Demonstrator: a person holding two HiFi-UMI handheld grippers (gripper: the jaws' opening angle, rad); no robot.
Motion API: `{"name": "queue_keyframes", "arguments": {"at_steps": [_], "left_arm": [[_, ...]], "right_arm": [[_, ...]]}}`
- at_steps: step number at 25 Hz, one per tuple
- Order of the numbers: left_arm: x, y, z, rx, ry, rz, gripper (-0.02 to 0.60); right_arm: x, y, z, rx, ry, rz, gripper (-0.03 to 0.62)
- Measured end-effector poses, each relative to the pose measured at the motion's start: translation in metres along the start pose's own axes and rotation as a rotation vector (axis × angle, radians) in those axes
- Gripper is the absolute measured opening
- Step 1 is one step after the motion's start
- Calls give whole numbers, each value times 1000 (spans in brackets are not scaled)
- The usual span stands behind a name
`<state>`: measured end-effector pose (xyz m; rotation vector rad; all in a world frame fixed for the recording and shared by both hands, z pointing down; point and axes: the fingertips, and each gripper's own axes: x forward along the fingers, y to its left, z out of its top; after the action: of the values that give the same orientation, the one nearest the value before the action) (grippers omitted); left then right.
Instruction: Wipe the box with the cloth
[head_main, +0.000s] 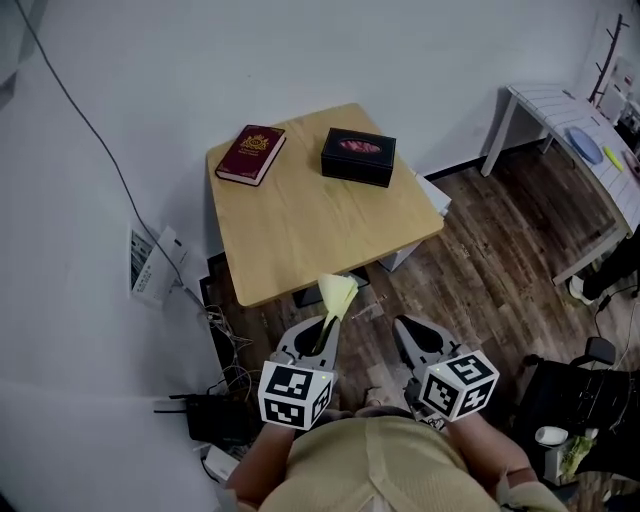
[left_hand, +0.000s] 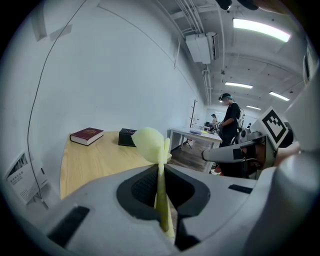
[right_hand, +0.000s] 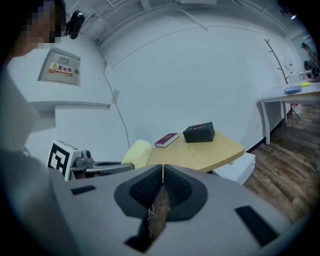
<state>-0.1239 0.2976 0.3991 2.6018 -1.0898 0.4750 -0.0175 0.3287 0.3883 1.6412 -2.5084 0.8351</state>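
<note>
Left tongs (head_main: 328, 325) pinch the yellow cloth (head_main: 337, 294); right tongs (head_main: 404, 328) pressed together, empty. Black box (head_main: 358, 157) lies well ahead on the worktop's (head_main: 300, 225) far side, slightly right of the left tongs, long axis crosswise. Judged: left reaches forward.

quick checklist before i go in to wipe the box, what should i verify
1. Cloth gripped: ok. The left gripper has its jaws shut on the yellow cloth, which sticks out past their tips.
2. Right gripper free: ok. Its jaws are shut with nothing between them.
3. Box top bare: ok. The black box stands on the far side of the table with nothing on it.
4. Way to the box: ok. Bare wood lies ahead, and the red book lies apart, left of the box.
5. Cloth on the box: not ok. Both grippers are well short of the box.
</note>
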Motion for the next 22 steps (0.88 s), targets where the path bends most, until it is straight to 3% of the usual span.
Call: {"name": "queue_keyframes", "arguments": {"at_steps": [9,15,22], "left_arm": [[38,-21,6,-9,12,24,29],[45,-17,10,-60,3,46,29],[60,-7,24,-5,-21,61,29]], "right_arm": [[1,-40,5,-4,44,39,31],[2,-53,7,17,45,47,31],[15,-62,13,35,43,44,31]]}}
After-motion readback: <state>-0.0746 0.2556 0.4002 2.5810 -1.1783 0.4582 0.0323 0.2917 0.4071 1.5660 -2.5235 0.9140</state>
